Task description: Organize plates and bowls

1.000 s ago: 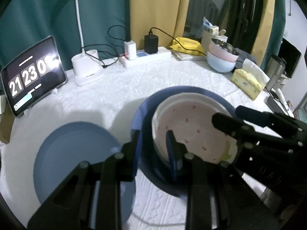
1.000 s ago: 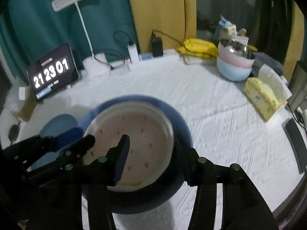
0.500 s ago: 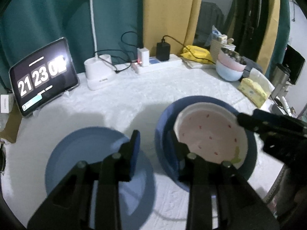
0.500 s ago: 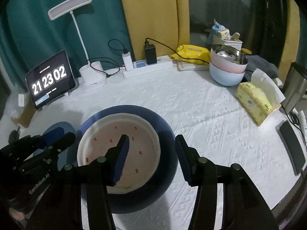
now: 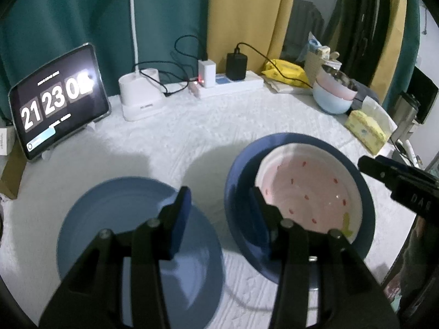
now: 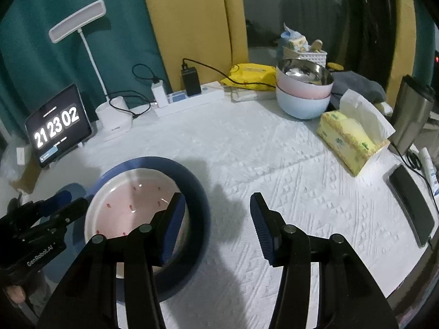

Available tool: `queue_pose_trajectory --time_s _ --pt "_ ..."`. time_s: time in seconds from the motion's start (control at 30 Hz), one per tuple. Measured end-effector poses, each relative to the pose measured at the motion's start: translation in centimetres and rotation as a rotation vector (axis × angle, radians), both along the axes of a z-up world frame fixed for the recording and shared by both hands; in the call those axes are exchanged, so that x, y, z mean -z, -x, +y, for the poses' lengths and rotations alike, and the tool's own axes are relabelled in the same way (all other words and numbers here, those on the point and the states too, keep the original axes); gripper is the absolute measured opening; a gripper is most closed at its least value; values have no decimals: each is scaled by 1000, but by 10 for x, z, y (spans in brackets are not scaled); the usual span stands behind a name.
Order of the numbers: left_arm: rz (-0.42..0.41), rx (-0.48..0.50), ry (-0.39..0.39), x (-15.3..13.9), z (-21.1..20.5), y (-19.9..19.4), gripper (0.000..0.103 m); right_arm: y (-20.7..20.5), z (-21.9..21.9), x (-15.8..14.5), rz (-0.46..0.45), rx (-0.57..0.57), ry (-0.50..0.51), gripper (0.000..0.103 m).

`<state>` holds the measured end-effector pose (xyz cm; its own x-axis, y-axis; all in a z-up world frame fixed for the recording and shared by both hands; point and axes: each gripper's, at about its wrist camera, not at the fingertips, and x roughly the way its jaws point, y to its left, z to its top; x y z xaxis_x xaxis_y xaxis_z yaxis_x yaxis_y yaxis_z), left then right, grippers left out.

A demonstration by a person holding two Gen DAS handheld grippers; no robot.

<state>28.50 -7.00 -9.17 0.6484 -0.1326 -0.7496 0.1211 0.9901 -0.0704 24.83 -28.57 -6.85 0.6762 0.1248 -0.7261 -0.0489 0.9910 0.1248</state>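
Since a second ago we are letting go: our left gripper [image 5: 219, 205], which was pinching the rim of the dark blue plate [image 5: 238, 181], is opening its jaws and now has nothing between them, only bare cloth showing in the gap at the lower centre of the left wrist view. Our right gripper [image 6: 215, 213] is sliding away toward the right of its frame, jaws standing moderately apart and empty over the white tablecloth [image 6: 288, 164]. The pink-spotted plate [image 5: 304, 189] is sitting nested inside the dark blue plate at the right of the left view, so that pairing looks done. The light blue plate [image 5: 109, 219] is lying alone at the lower left, apart from that stack, and we are judging it to be the next piece to gather. In the upper right of the right view the stacked bowls [image 6: 303, 93] are resting together, steel on pink on pale blue, seemingly already sorted.
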Motion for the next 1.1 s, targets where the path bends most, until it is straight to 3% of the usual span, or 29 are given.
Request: queue_pose_trajectory --time_s 0.33,0.47,0.73,0.97,1.1 --pt "19 8 -22 8 -1 -4 45 -10 -9 20 56 -14 -37 52" --pt "83 15 -29 19 1 -7 45 -12 -9 27 66 -29 -45 52" --pt "78 7 -5 17 1 -3 43 -10 -14 38 98 -43 -80 52" --pt "60 26 -1 16 -8 1 18 -10 -9 38 81 -42 -82 51" --pt "52 29 -6 15 -12 3 12 -8 -9 39 72 -36 -113 42"
